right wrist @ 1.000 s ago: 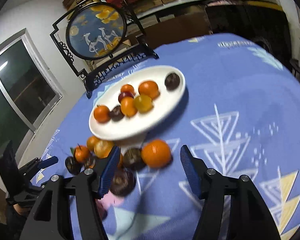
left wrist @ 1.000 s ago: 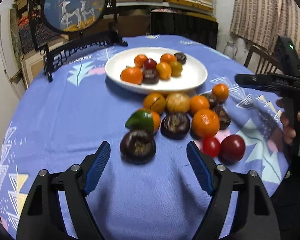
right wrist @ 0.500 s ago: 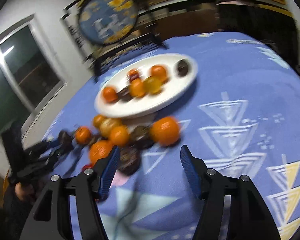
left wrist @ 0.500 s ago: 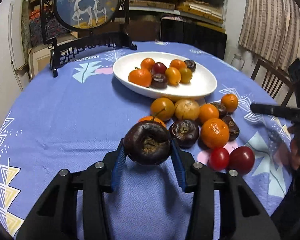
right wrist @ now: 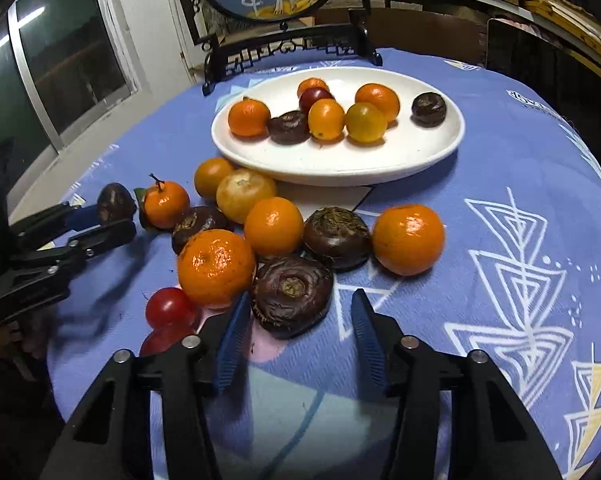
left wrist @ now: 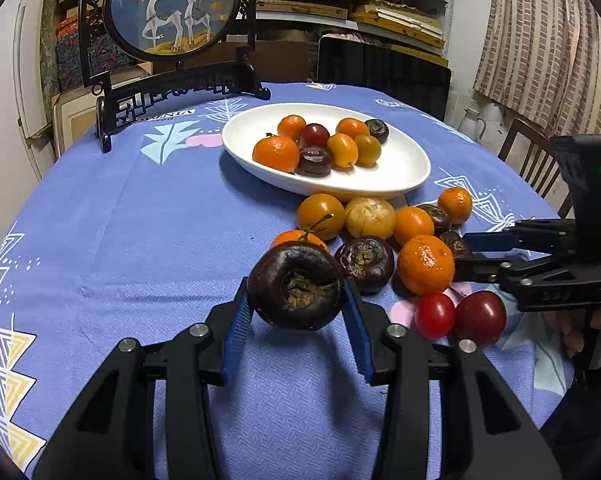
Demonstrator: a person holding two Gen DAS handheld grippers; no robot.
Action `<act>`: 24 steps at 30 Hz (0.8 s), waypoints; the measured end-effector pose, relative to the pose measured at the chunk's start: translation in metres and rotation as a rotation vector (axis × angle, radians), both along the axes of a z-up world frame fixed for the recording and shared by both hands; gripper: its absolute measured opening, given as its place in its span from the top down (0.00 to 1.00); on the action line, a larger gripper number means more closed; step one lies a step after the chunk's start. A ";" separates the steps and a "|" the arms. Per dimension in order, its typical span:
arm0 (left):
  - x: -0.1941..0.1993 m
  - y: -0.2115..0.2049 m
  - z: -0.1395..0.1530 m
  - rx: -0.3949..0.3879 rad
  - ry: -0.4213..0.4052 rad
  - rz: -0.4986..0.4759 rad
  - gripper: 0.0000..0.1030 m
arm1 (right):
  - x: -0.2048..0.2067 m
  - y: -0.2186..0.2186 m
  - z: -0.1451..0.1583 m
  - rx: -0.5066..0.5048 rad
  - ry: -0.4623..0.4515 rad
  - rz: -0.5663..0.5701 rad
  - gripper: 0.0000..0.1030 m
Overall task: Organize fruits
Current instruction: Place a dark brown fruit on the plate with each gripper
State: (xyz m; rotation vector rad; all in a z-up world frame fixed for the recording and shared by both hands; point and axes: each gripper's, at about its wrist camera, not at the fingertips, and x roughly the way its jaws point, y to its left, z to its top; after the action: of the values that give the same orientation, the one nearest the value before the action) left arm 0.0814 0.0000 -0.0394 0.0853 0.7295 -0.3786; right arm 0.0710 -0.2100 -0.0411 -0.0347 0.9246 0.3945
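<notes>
My left gripper (left wrist: 296, 320) is shut on a dark purple water chestnut (left wrist: 296, 290) and holds it above the blue tablecloth; it also shows in the right wrist view (right wrist: 115, 207). My right gripper (right wrist: 296, 320) is open, its jaws on either side of another dark chestnut (right wrist: 291, 295) lying on the cloth. A white oval plate (left wrist: 404, 168) holds several oranges, chestnuts and a red fruit. Loose oranges (right wrist: 216, 268), chestnuts and two red tomatoes (left wrist: 480, 317) lie in front of the plate.
A black stand with a round deer picture (left wrist: 168, 4) stands at the table's back left. Shelves, a dark chair back (left wrist: 380, 76) and a wooden chair (left wrist: 532, 156) surround the round table. A window (right wrist: 60, 52) is on the left.
My left gripper closed on the dark chestnut and lifted it off the cloth. My right gripper moved in low toward the loose fruit and now straddles a chestnut.
</notes>
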 end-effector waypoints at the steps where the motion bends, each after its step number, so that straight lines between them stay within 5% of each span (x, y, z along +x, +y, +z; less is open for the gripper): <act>1: 0.000 0.000 0.000 -0.002 0.001 0.002 0.58 | 0.002 0.003 0.000 -0.009 -0.001 0.000 0.52; 8: 0.000 0.003 0.001 -0.014 -0.005 0.005 0.58 | 0.004 -0.005 0.001 0.067 0.012 -0.017 0.57; 14: 0.009 0.002 0.004 -0.043 0.046 -0.007 0.58 | -0.011 -0.031 0.033 0.197 -0.039 -0.010 0.57; 24: 0.064 -0.070 0.044 -0.031 0.030 -0.118 0.58 | 0.057 -0.061 0.067 0.257 -0.072 -0.086 0.57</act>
State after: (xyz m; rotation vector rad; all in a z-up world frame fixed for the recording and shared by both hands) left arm 0.1451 -0.0698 0.0047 0.0942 0.7498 -0.5044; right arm 0.1276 -0.2706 0.0262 0.2239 0.7964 0.4267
